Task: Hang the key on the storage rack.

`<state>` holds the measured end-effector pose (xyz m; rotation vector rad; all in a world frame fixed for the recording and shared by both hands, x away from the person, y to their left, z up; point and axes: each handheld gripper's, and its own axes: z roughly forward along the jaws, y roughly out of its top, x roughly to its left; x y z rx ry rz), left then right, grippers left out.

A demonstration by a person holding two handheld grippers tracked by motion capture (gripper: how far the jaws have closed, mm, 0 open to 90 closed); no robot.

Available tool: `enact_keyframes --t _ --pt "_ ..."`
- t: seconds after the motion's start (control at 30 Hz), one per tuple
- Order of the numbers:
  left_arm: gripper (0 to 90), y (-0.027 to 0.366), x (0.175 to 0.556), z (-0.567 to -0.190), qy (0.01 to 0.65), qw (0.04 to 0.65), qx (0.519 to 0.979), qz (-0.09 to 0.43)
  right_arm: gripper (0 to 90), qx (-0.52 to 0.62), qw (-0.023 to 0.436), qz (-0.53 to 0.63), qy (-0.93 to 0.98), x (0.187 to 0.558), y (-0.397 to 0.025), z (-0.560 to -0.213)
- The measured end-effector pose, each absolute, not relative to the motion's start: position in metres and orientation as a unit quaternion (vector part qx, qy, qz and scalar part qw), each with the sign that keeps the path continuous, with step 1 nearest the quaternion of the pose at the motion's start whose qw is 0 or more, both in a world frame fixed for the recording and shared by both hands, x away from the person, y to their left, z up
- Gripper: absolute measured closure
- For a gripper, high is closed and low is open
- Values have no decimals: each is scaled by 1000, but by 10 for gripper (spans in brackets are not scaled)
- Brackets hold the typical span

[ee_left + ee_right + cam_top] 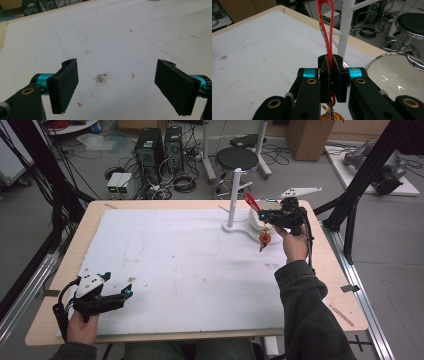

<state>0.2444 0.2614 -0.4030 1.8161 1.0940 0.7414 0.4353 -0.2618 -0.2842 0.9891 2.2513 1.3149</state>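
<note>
Left gripper point(126, 294) at about 7 o'clock on the table, near the front edge, held low over the white mat point(190, 270); in the left gripper view its jaws stand wide apart with nothing between them, bare stained mat showing in the gap point(102, 78); no contact with any object. Broad open stretch of mat runs from there through the centre, free of objects, toward 1 o'clock. White stand point(234, 195) with an upright post rises at about 1 o'clock, its curved base on the mat; just beside it on the right sits a round bowl-like dish point(395, 72) with a shiny rim. Right gripper point(262, 214) held raised at about 2 o'clock, just right of the post, over the dish; jaws closed tight on a red loop point(327, 27), pads nearly meeting with only the cord pinched between. Loop is a thin red strap, doubled, sticking up past the jaws toward the post; below the jaws hangs an orange charm point(265, 238) with a small dangling tail, clear of the mat in the high view. Right table edge point(345, 285) lies near the right hand; back edge close behind the stand.
</note>
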Motion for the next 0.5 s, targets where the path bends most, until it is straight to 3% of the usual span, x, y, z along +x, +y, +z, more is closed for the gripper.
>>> enact_keyframes --t 0.5 --pt "197 260 246 -403 438 434 728 299 854 360 179 470 786 445 -250 -291"
